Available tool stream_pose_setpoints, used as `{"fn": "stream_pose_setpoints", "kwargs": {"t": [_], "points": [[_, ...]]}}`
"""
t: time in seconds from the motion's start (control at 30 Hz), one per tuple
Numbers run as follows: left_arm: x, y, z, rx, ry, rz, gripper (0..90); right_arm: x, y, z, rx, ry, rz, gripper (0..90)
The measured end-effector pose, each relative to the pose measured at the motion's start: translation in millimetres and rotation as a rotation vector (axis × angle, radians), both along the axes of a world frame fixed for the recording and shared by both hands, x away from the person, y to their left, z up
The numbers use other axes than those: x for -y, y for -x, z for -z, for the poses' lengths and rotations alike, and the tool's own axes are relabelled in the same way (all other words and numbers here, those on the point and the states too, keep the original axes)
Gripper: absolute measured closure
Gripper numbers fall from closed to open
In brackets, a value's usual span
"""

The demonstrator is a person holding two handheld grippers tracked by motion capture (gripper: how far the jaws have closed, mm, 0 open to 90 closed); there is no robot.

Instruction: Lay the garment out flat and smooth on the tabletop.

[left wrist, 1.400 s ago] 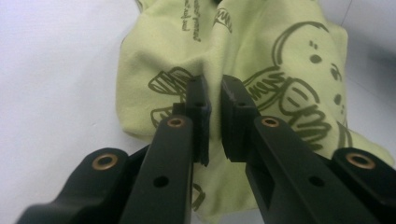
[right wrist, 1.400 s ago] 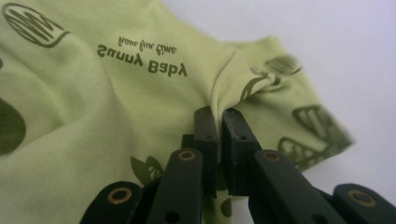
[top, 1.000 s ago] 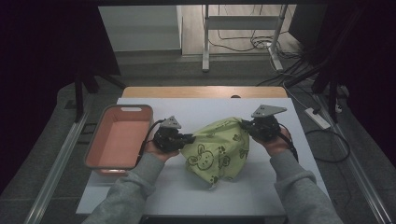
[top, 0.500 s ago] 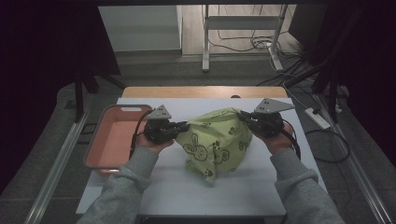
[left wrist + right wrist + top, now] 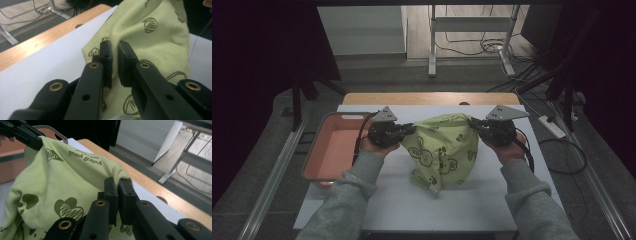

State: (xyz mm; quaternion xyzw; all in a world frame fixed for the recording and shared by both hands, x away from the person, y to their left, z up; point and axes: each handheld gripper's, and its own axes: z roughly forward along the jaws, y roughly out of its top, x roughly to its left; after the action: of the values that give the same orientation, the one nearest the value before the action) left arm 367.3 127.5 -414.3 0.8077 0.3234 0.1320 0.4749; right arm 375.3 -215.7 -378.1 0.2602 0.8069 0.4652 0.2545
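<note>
Since the earlier frames, the green cloth has been lifted from a heap on the white table and drawn out between the two grippers, which are now held higher and farther apart. One top corner is clamped in the left gripper and the other in the right gripper, each pair of jaws pressed together on a fold of fabric. The cloth hangs over the table's middle, right of the pink tray, its lower edge at the tabletop.

The green cloth reads "Sunny Baby", upside down.
</note>
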Motion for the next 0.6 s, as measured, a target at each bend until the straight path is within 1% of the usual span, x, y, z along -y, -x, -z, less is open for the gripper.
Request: {"fn": "stream_pose_setpoints", "kwargs": {"t": [0.07, 0.13, 0.17, 0.23, 0.27, 0.3, 0.33, 0.37, 0.4, 0.43, 0.47, 0.5, 0.53, 0.57, 0.6], "points": [[0.8, -7.1, 8.3, -0.028, -0.027, -0.014, 82.3, -3.5, -9.2, 10.4, -0.041, 0.007, 0.018, 85.6], [1.5, -12.4, 16.5, -0.049, -0.045, -0.033, 82.2, -10.0, -21.5, 26.5, -0.08, 0.036, 0.037, 85.0], [1.7, -14.9, 19.8, -0.054, -0.068, -0.044, 82.0, -13.3, -28.3, 35.5, -0.105, 0.044, 0.048, 82.5], [2.0, -20.4, 25.3, -0.074, -0.109, -0.079, 81.8, -17.8, -41.0, 50.6, -0.155, 0.043, 0.081, 65.8], [0.9, -23.6, 27.7, -0.09, -0.12, -0.098, 81.9, -15.7, -46.1, 56.0, -0.191, 0.004, 0.11, 59.2], [-0.7, -26.6, 29.9, -0.112, -0.129, -0.121, 81.9, -15.7, -46.1, 56.0, -0.191, 0.004, 0.11, 59.2], [-2.0, -28.9, 32.1, -0.126, -0.142, -0.145, 82.0, -13.5, -45.0, 55.3, -0.203, -0.021, 0.113, 55.3], [-3.1, -30.6, 34.5, -0.135, -0.155, -0.167, 81.9, -8.7, -37.6, 52.1, -0.201, -0.025, 0.098, 51.1], [-4.2, -32.2, 37.1, -0.149, -0.161, -0.181, 81.9, -8.7, -37.6, 52.1, -0.201, -0.025, 0.098, 51.1], [-5.5, -33.1, 39.6, -0.163, -0.158, -0.194, 81.5, -6.6, -32.9, 51.8, -0.205, -0.023, 0.082, 49.2], [-5.9, -32.7, 41.5, -0.165, -0.158, -0.208, 80.4, -4.6, -27.7, 52.8, -0.214, -0.017, 0.068, 47.4], [-5.4, -31.1, 42.6, -0.154, -0.161, -0.227, 77.4, -3.2, -23.0, 55.2, -0.221, -0.006, 0.057, 45.2], [-5.0, -29.1, 42.4, -0.143, -0.16, -0.239, 71.3, -2.0, -18.3, 58.4, -0.225, 0.009, 0.05, 43.4], [-5.1, -26.4, 40.9, -0.135, -0.15, -0.235, 62.8, -0.5, -13.7, 61.9, -0.232, 0.017, 0.044, 42.0], [-5.6, -22.7, 38.3, -0.119, -0.141, -0.222, 57.6, 1.3, -9.7, 65.5, -0.242, 0.02, 0.034, 41.1]]}}
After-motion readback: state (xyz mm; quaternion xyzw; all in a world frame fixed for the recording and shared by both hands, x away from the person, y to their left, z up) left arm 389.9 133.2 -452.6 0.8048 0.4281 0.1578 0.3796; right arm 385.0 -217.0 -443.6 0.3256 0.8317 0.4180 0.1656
